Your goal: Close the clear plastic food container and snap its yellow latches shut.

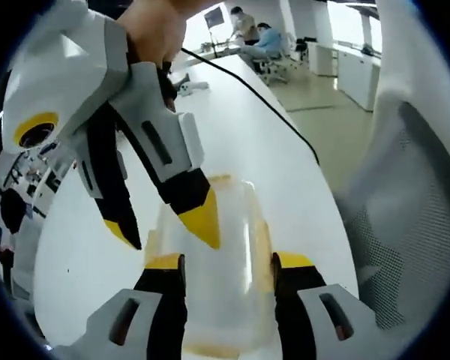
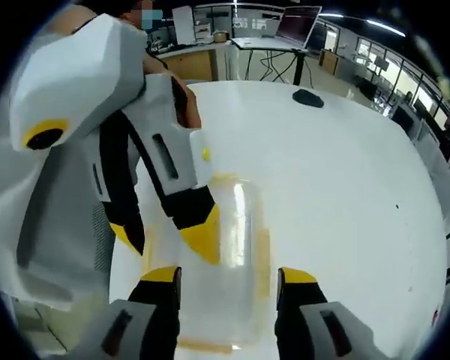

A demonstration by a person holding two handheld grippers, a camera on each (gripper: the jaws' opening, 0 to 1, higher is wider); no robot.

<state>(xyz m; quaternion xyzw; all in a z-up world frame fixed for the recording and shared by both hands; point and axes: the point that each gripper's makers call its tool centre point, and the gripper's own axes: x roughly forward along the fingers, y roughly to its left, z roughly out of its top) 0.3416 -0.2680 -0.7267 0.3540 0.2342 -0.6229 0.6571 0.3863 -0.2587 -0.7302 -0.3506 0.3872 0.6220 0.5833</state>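
The clear plastic food container (image 1: pixel 236 217) with yellow edging lies on the white table (image 1: pixel 285 157), its lid resting on top. My left gripper (image 1: pixel 229 264) is open, its yellow-tipped jaws standing at either side of the container's near end. The right gripper (image 1: pixel 165 232) reaches in from the upper left, open, its tips over the container's left edge. From the other side, my right gripper (image 2: pixel 229 276) is open astride the container (image 2: pixel 244 217), and the left gripper (image 2: pixel 165 240) hangs open over its left edge. I cannot make out how the latches stand.
A black cable (image 1: pixel 247 82) runs across the table. A grey mesh chair (image 1: pixel 412 217) stands close to its right edge, and people sit at a far desk (image 1: pixel 259 41). A black mouse (image 2: pixel 307 97) lies far up the table, with a laptop (image 2: pixel 300 22) behind it.
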